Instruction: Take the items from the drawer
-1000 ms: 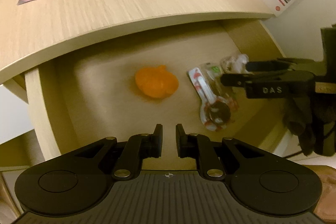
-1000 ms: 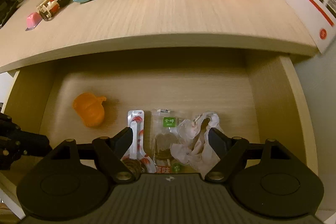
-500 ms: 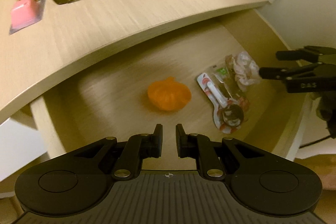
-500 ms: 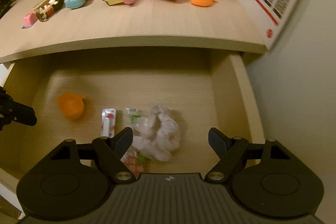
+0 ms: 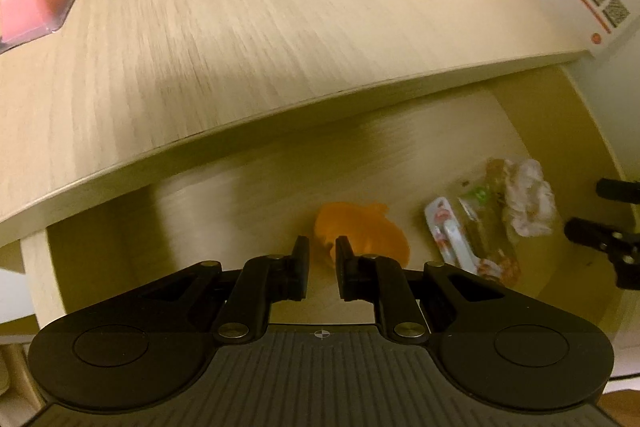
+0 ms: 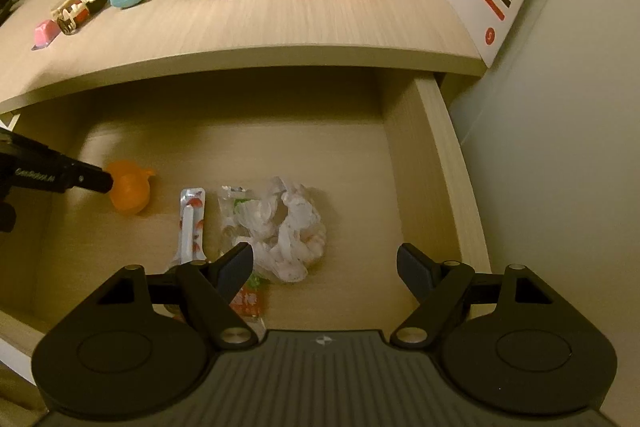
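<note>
Left claw (image 5: 321,247) nearly closed beside drawer's (image 6: 440,155) orange toy (image 6: 130,189).

You're working in dim, warm yellowish light. The desk top (image 6: 280,23) catches most of it, while the drawer (image 6: 444,163) beneath sits in its shadow — darkest along the back. Your left wrist view is smeared by motion blur, wood grain streaked; the right one is sharper. Both bend strongly at the edges — straight boards curve, corners darken.
</note>
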Demonstrator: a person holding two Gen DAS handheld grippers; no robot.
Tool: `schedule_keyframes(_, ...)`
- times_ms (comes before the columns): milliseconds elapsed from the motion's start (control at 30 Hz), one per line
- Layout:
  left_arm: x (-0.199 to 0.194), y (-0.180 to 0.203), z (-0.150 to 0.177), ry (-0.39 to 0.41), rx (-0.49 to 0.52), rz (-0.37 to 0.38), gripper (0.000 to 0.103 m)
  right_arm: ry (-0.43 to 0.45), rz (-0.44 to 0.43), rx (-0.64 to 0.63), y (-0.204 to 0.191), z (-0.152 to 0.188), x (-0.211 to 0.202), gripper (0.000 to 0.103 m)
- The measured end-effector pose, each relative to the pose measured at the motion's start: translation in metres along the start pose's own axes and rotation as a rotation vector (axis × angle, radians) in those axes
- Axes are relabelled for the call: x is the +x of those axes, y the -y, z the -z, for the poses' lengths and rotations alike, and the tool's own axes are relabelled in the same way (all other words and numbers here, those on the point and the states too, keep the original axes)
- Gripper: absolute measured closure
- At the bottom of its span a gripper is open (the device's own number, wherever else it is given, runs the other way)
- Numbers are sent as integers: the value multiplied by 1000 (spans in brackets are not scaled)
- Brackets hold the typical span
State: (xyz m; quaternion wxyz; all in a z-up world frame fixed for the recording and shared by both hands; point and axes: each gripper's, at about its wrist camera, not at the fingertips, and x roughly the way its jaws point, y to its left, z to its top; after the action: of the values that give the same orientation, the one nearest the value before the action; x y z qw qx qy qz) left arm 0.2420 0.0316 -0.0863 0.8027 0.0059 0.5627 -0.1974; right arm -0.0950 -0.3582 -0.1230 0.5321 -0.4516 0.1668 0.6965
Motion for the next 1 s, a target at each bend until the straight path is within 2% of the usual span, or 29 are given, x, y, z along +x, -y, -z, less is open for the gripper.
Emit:
schedule_keyframes(267, 13, -7, 1, -13, -17, -2, 88, -31, 32, 17, 8, -1, -2, 23)
schedule_keyframes(367, 17, -5, 1, 2, -12, 15, 88, -50, 0, 14, 11, -7, -1, 23)
schedule_keyframes(500, 21, 3, -1, 32, 14, 27, 88, -109, -58, 86, 17, -20, 10, 23)
schedule_keyframes(767, 28, 16, 0, 72, 96, 107, 88, -249, -88, 144, 11, -39, 57, 23)
schedule_keyframes(800, 28, 16, 0, 68, 87, 107, 88, -263, -92, 150, 11, -39, 62, 25)
schedule_keyframes(867, 28, 16, -1, 58, 80, 110, 89, -287, -80, 157, 9, -38, 69, 47)
schedule_keyframes(900, 27, 16, -1, 56, 89, 109, 89, -295, -83, 152, 7, -37, 71, 66)
schedule_keyframes(933, 27, 17, -1, 57, 102, 108, 89, -293, -88, 153, 6, -37, 71, 74)
schedule_keyframes(1000, 24, 23, 3, 44, 142, 102, 90, -281, -85, 137, 2, -36, 67, 83)
